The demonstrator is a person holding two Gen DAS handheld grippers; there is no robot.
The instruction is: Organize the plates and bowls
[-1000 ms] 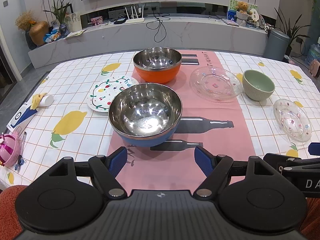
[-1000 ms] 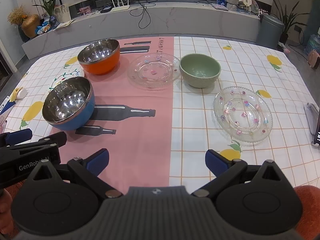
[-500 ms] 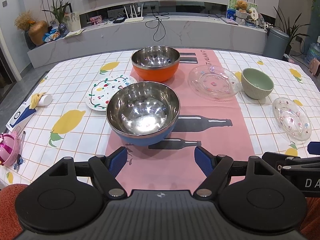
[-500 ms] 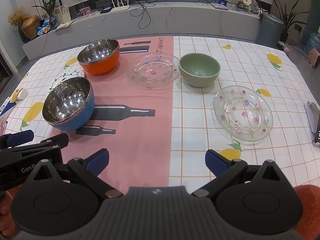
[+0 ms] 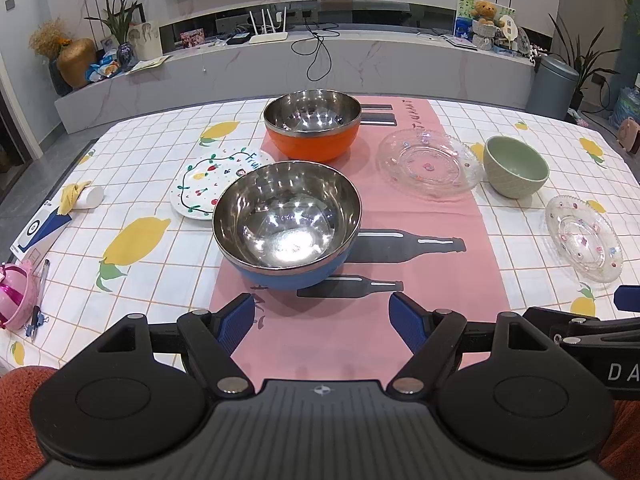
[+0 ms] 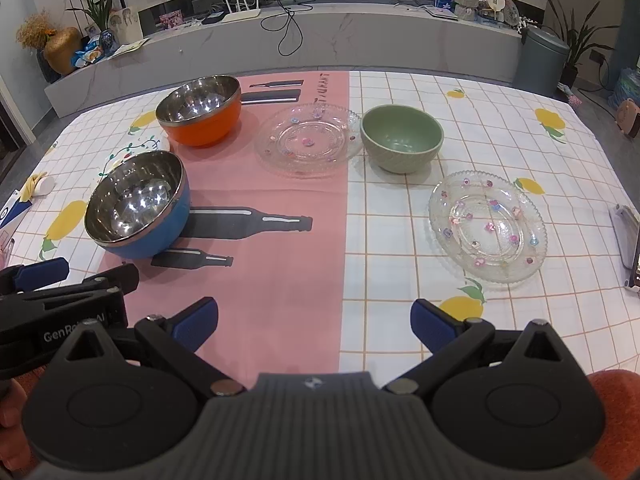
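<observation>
A blue steel bowl point(image 5: 286, 224) point(image 6: 138, 204) stands on the pink runner just ahead of my open, empty left gripper point(image 5: 326, 320). An orange steel bowl point(image 5: 312, 125) point(image 6: 200, 110) stands behind it. A white painted plate point(image 5: 212, 184) lies left of the bowls. A clear glass plate point(image 5: 430, 162) point(image 6: 310, 140) and a green bowl point(image 5: 516, 166) point(image 6: 402, 138) sit at the middle right. A second glass plate point(image 5: 584, 238) point(image 6: 488, 226) lies ahead and right of my open, empty right gripper point(image 6: 314, 320).
At the table's left edge lie a small white cup point(image 5: 92, 197), a blue-and-white card point(image 5: 40, 232), a pen point(image 5: 40, 288) and a pink round object point(image 5: 14, 300). A phone-like device point(image 6: 628, 240) lies at the right edge. A low cabinet point(image 5: 320, 60) runs behind the table.
The left gripper has pulled back slightly, so the bowls sit a little farther ahead. The right gripper has barely moved. Both stay open.
</observation>
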